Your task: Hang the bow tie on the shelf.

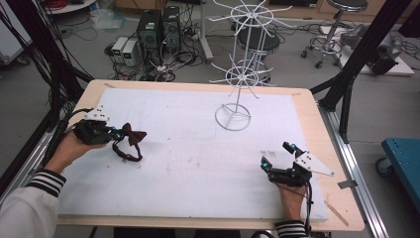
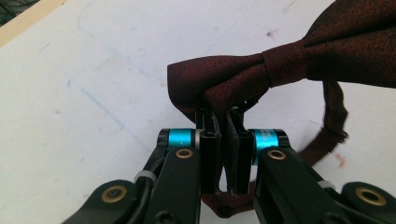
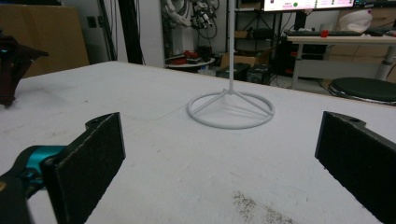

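Note:
A dark maroon bow tie [image 1: 130,136] with its neck strap hangs just above the white mat at the left, held by my left gripper [image 1: 118,134]. In the left gripper view the jaws are pinched on one wing of the bow tie [image 2: 224,79], and the strap [image 2: 332,126] loops down behind it. My right gripper [image 1: 277,156] rests at the mat's front right, its pads [image 3: 91,161] wide apart with nothing between them. A white wire display stand [image 1: 236,74] rises from a ring base [image 3: 230,109] at the mat's far middle. The bow tie [image 3: 11,65] also shows at the right gripper view's left edge.
The white mat [image 1: 198,148] covers a wooden table [image 1: 307,99]. Black frame posts [image 1: 356,54] stand at the table's sides. Stools, computer cases and cables lie on the floor beyond the far edge. A dark smudge [image 3: 261,210] marks the mat ahead of the right gripper.

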Available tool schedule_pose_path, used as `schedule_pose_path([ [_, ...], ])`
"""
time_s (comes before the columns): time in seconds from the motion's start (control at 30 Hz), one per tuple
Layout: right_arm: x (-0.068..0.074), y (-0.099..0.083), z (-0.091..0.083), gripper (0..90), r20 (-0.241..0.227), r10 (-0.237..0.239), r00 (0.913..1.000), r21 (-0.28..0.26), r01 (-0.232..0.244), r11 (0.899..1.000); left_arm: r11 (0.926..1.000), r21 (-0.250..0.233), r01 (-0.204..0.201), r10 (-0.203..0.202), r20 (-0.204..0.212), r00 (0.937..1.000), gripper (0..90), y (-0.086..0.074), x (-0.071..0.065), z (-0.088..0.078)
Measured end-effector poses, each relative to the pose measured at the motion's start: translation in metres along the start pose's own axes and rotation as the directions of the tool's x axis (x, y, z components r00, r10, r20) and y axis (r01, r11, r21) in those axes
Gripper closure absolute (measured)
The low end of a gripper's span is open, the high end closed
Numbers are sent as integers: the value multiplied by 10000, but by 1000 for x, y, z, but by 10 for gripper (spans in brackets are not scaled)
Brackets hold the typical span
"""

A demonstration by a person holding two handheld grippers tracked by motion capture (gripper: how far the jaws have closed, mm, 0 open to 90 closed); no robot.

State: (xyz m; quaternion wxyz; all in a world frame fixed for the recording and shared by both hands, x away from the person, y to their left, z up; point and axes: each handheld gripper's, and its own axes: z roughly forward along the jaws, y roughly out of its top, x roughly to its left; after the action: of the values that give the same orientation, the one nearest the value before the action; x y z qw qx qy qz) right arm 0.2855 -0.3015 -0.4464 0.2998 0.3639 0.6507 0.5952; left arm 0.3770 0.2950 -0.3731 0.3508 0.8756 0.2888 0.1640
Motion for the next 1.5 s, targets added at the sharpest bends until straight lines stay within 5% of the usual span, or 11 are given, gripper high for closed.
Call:
schedule_pose_path([
  [0.27, 0, 8, 1, 9, -318, 50, 9995, -131, -55, 9999, 9990, -430, 116, -109, 177, 9998, 851, 9, -9, 3],
  [0.43, 5, 25, 8, 9, -963, 132, 9953, -45, -137, 9999, 9977, -667, 144, -133, 174, 9998, 851, 16, -15, 4],
  [0.77, 15, 54, 20, 9, -1860, -63, 9825, 143, 91, 9999, 9862, -1587, 466, -361, 682, 9970, 851, 28, -27, 7],
  [0.93, 23, 74, 30, 9, -2568, -90, 9664, 372, 192, 9991, 9814, -1861, 467, -334, 736, 9967, 851, 36, -37, 11],
  [1.5, 56, 103, 59, 9, -3864, -330, 9217, 641, 625, 9960, 9660, -2512, 609, -350, 1064, 9937, 850, 62, -67, 27],
])
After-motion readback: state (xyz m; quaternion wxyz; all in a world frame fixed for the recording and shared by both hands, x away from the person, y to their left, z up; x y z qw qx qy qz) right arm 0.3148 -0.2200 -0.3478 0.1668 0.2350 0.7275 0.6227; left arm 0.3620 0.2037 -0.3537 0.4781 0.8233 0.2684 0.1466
